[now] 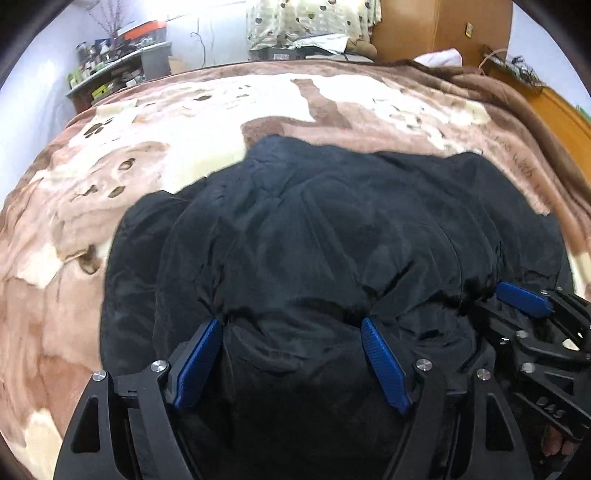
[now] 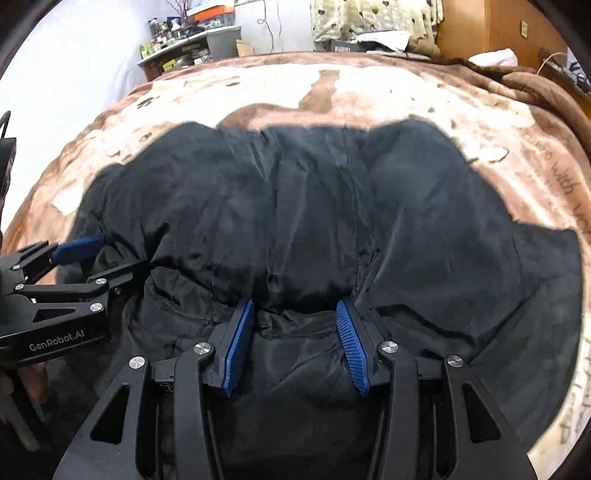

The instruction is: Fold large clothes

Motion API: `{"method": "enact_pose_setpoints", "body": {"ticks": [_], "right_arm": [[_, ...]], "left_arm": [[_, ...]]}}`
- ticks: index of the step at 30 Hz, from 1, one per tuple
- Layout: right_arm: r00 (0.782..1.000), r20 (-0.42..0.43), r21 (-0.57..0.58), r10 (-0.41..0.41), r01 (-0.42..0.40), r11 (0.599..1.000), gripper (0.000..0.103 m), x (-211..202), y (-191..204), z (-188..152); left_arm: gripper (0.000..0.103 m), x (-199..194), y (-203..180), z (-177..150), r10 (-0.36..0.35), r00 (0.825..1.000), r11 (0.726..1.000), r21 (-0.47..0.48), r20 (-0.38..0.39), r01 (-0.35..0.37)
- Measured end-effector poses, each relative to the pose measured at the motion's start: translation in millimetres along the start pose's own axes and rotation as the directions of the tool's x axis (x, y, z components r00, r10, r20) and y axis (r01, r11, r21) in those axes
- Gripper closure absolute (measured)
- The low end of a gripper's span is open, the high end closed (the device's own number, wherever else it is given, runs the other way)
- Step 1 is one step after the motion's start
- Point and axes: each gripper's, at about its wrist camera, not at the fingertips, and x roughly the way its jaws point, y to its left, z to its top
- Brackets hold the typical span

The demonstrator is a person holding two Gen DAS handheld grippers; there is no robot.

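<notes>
A large black puffy jacket (image 1: pixel 314 221) (image 2: pixel 295 203) lies spread on a brown and cream blanket (image 1: pixel 184 122) (image 2: pixel 369 92) covering a bed. My left gripper (image 1: pixel 290 321) (image 2: pixel 122 254) sits at the jacket's near edge, its blue pads set wide with a thick bunch of black fabric filling the gap, and the cloth puckers at both tips. To its right my right gripper (image 2: pixel 295 302) (image 1: pixel 498 306) holds a narrower bunch of the same edge, with creases running away from its pads. Both point steeply down onto the bed.
A cluttered shelf (image 1: pixel 110 62) stands past the bed's far left corner. Patterned cloth (image 1: pixel 310 22) hangs at the back. Wooden furniture (image 1: pixel 443 29) and a darker brown blanket fold (image 1: pixel 498 85) are at the far right. Bare blanket surrounds the jacket.
</notes>
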Motion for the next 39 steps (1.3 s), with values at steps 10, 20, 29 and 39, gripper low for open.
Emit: {"method": "enact_pose_setpoints", "body": {"ticks": [10,20,29,39], "right_arm": [[0.994,0.046,-0.079,0.099,-0.095,0.992,0.056,-30.4,26.8,-26.3],[0.999,-0.05,-0.131,-0.009,0.003,0.991,0.052,22.0,27.1,-37.7],[0.998,-0.067,-0.098,-0.02,0.013,0.995,0.052,35.2,24.8,-34.7],[1.0,0.012,-0.028,0.016,-0.016,0.999,0.051,-29.2,21.4,-35.9]], "left_arm": [[0.016,-17.0,1.4,-33.3,0.043,0.999,0.998,0.035,-0.009,-0.043],[0.005,11.8,6.7,-41.3,0.025,0.998,1.0,0.009,-0.05,-0.025],[0.002,18.5,1.1,-42.2,0.04,0.998,0.999,0.008,-0.04,-0.04],[0.003,-47.0,31.8,-58.6,-0.033,0.998,0.997,-0.066,-0.046,0.03]]}}
